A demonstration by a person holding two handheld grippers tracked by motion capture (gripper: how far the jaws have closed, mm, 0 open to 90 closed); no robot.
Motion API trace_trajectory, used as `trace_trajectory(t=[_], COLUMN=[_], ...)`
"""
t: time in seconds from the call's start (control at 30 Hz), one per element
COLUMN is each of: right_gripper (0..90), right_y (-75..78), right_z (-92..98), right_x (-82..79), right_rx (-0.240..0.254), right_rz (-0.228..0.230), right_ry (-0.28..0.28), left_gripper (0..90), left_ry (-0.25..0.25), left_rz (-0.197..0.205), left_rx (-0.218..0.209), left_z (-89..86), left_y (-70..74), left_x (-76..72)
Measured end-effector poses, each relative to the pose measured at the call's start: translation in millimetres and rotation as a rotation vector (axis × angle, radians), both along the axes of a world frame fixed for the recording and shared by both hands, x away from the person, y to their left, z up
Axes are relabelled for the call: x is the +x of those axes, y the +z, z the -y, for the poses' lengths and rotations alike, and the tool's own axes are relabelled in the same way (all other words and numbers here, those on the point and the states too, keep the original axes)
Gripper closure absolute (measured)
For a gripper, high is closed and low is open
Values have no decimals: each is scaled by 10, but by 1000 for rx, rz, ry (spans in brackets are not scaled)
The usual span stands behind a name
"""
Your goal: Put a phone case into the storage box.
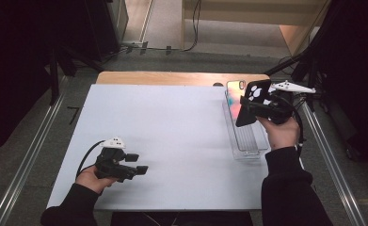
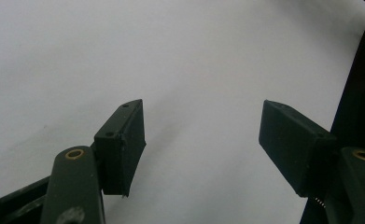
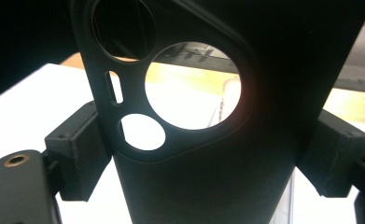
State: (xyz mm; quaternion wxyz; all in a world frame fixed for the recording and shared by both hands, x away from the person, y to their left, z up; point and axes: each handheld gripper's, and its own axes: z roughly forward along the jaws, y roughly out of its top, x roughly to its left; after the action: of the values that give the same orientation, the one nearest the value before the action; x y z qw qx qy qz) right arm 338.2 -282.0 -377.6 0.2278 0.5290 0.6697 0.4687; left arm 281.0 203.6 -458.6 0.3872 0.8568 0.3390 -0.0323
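On my left, the white table [image 1: 172, 141] has plenty of bare surface — the near-left corner and the whole middle lie free, and the left edge runs beside a metal rail [image 1: 28, 160] on the floor. My left gripper [image 1: 137, 165] sits low near the front-left corner, the hand [image 1: 94, 179] wrapped around its body from below, the forearm coming in from the bottom edge. Its jaws point to the right across the table, roughly level, and stand apart with nothing between them; in the left gripper view I see only white tabletop past the two black pads [image 2: 124, 144].

Moving right, the far edge shows a strip of bare wood [image 1: 181, 77]. Near the right edge lies a clear plastic tray [image 1: 247, 141], its long axis running from near to far.

Over that tray my right gripper [image 1: 252, 110] is held up off the table, the hand [image 1: 280, 132] below it, wrist bent, jaws aimed left and away. They are clamped on a black phone case [image 1: 253, 101] — in the right gripper view the pads press its two long sides [image 3: 208, 177]. The case stands on end, long axis nearly upright with a slight tilt, camera cut-out end uppermost, above the tray's far half. A second, glossy phone-shaped piece [image 1: 233, 96] stands just beside it on the left.
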Motion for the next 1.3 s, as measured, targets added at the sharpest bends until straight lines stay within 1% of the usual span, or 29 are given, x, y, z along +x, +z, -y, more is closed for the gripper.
trace_trajectory(t=[0.13, 0.27, 0.33, 0.37, 0.47, 0.5, 0.6, 0.73, 0.83, 1.03, 1.3], right_gripper=[124, 124, 124, 124, 124, 124, 124, 124, 124, 124, 124], right_y=[-103, -198, -244, -270, -368, -397, -463, -524, -565, -693, -721], right_z=[-23, 2, -3, -9, -20, -24, -52, -95, -88, -89, -144], right_x=[113, 208, 276, 310, 419, 451, 547, 660, 747, 888, 1026], right_rx=[-31, -21, -36, -41, -18, -17, -30, -55, -44, -54, -68], right_rz=[-26, -26, -36, -43, -80, -87, -99, -115, -135, -159, -169], right_ry=[-30, -66, -71, -74, -85, -89, -105, -111, -120, -130, -150], left_gripper=[317, 318, 318, 318, 318, 318, 318, 318, 318, 318, 318], left_ry=[8, 11, 11, 11, 13, 13, 13, 14, 15, 13, 3], left_rz=[0, -2, -2, -1, 1, 0, 0, 1, 1, -4, -2], left_rx=[-3, -8, -8, -8, -8, -8, -8, -6, -4, -4, -1], left_z=[-11, -15, -15, -16, -18, -17, -17, -20, -23, -7, 5], left_y=[2, 1, 0, -1, -1, -2, -4, -3, -5, -16, -20], left_x=[-7, -7, -3, 0, 5, 5, 4, 3, 5, 8, 10])
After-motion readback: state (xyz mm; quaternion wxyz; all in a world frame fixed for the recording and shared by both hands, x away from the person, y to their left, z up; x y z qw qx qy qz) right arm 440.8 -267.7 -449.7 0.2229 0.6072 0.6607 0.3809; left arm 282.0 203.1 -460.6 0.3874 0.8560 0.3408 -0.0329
